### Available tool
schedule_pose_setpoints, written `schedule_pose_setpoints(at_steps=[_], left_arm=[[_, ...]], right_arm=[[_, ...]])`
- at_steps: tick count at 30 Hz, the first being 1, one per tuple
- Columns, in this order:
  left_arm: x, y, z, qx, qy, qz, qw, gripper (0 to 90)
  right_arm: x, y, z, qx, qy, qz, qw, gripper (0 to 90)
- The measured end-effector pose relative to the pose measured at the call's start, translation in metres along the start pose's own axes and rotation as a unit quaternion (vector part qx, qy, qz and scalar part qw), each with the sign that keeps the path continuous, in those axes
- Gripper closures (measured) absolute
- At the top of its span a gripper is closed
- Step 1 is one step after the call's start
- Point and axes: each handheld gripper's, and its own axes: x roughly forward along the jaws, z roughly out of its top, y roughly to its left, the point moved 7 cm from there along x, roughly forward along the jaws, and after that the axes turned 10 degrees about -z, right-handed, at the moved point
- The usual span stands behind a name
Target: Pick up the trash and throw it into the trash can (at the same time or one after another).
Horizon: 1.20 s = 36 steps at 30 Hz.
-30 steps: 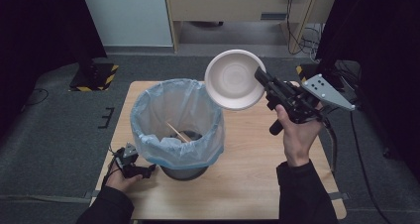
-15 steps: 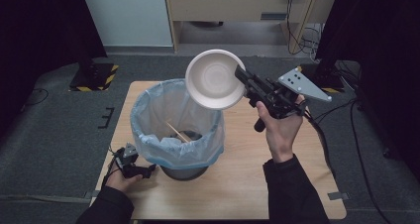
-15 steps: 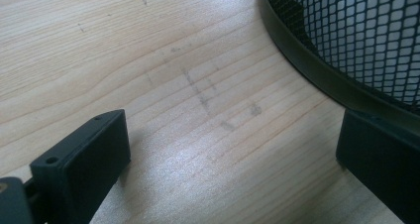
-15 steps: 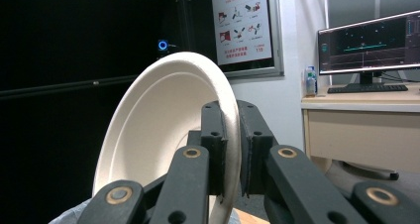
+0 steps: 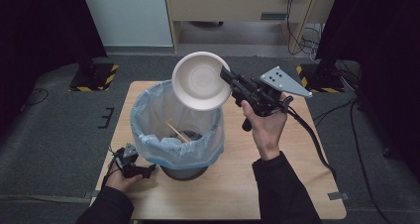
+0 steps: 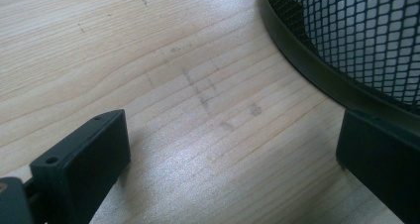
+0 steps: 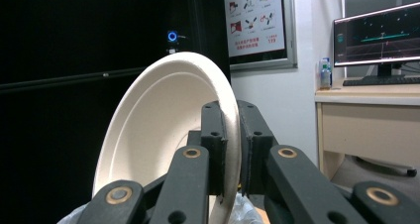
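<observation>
Scene: a person at a wooden surface (image 5: pixel 277 184), seen from above, with a gripper in each hand.
Plate: a white round plate (image 5: pixel 202 81) held tilted in the air, its hollow face turned towards the camera, above the far right rim of the bin.
Right gripper: the right gripper (image 5: pixel 229 82) is raised at the right of the bin and points left; its jaws are pressed together on the plate's right edge. In the right gripper view the plate (image 7: pixel 163 140) stands on edge, its rim pinched between the two black pads (image 7: pixel 214 135).
Bin: a black mesh bin (image 5: pixel 178 127) stands at the middle of the surface, lined with a pale blue bag (image 5: pixel 148 110) folded over its rim. Thin wooden sticks (image 5: pixel 177 132) lie inside.
Left gripper: the left gripper (image 5: pixel 143 172) lies low at the near left, just beside the foot of the bin. Its jaws are spread wide, with bare wood between them; in the left gripper view the bin's mesh wall (image 6: pixel 366 40) curves past the right jaw.
Floor: grey carpet around the surface.
</observation>
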Motion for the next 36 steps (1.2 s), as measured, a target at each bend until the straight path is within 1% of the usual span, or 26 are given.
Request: schedule_pose_setpoints(at_steps=[10,15,18,19,20,22,23,25,26,30,33,36], left_arm=[[0.000,0.000,0.000,0.000,0.001,0.000,1.0000,0.0],[0.000,0.000,0.000,0.000,0.001,0.000,1.0000,0.0],[0.000,0.000,0.000,0.000,0.001,0.000,1.0000,0.0],[0.000,0.000,0.000,0.000,0.000,0.000,1.0000,0.0],[0.000,0.000,0.000,0.000,0.000,0.000,1.0000,0.0],[0.000,0.000,0.000,0.000,0.001,0.000,1.0000,0.0],[0.000,0.000,0.000,0.000,0.000,0.000,1.0000,0.0],[0.000,0.000,0.000,0.000,0.001,0.000,1.0000,0.0],[0.000,0.000,0.000,0.000,0.001,0.000,1.0000,0.0],[0.000,0.000,0.000,0.000,0.001,0.000,1.0000,0.0],[0.000,0.000,0.000,0.000,0.001,0.000,1.0000,0.0],[0.000,0.000,0.000,0.000,0.000,0.000,1.0000,0.0]], right_arm=[[0.015,0.012,-0.026,-0.012,0.039,0.010,0.9991,83.6],[0.024,0.019,-0.043,-0.020,0.066,0.018,0.9974,83.4],[0.028,0.023,-0.053,-0.028,0.086,0.028,0.9955,82.9],[0.029,0.024,-0.057,-0.029,0.096,0.035,0.9943,81.8],[0.030,0.025,-0.059,-0.032,0.101,0.040,0.9935,78.7],[0.030,0.025,-0.060,-0.036,0.104,0.042,0.9931,75.6],[0.029,0.024,-0.059,-0.035,0.101,0.041,0.9934,74.8],[0.025,0.018,-0.053,-0.025,0.090,0.038,0.9949,73.6],[0.023,0.013,-0.049,-0.022,0.085,0.031,0.9956,72.4],[0.010,-0.015,-0.036,-0.008,0.063,0.001,0.9980,66.7],[0.000,-0.037,-0.034,-0.005,0.057,-0.024,0.9981,59.2],[-0.010,-0.056,-0.042,-0.007,0.063,-0.046,0.9969,50.6]])
